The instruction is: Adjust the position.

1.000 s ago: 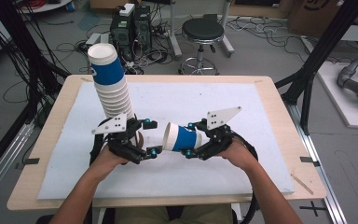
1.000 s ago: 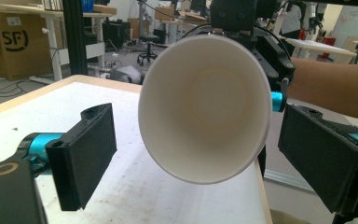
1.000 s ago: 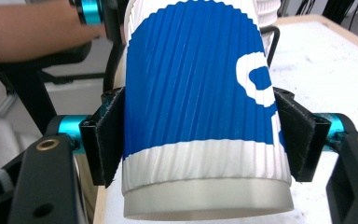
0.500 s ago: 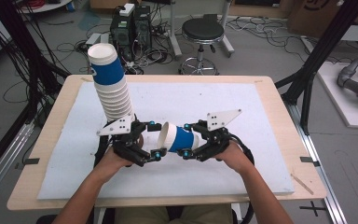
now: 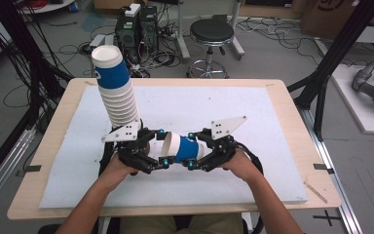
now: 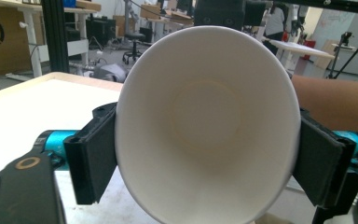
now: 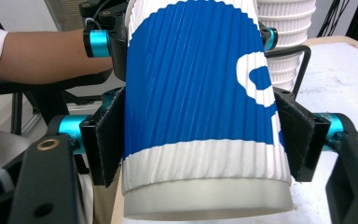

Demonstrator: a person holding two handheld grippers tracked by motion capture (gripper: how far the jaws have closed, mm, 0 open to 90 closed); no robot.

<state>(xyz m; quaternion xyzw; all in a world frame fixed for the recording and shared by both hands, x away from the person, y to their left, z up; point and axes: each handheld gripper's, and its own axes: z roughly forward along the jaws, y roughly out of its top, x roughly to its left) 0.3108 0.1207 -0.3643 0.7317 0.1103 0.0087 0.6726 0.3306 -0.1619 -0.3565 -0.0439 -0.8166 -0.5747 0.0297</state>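
Working from the biggest thing down: your counter (image 5: 292, 161) carries a white board, and on its left part a tall stack of paper cups (image 5: 119, 95) stands, leaning a little toward the far left. The top cup of the stack is blue and white.

In front of the stack, over the near middle of the board, you hold one single cup (image 5: 182, 147) lying level between your two tools. Its open mouth points to your left gripper (image 5: 152, 152) and its closed bottom end to your right gripper (image 5: 198, 155).

In the right gripper view, the fingers (image 7: 109, 140) of the right tool are clamped on the ribbed blue wall of the cup (image 7: 200, 102), one on each side, near its bottom. In the left gripper view, the fingers (image 6: 93, 156) of the left tool have just been closing, and now they press on both sides of the cup (image 6: 205, 126) just behind its rim; you look straight into the white inside.

So, as I judge it, the cup is already off the counter and gripped from both ends, which looks like a handover between your hands. What is left, I think, is that one tool lets go and the other carries the cup on, perhaps to the stack, which stands just behind the left tool. No cup has been added to the stack at this moment.
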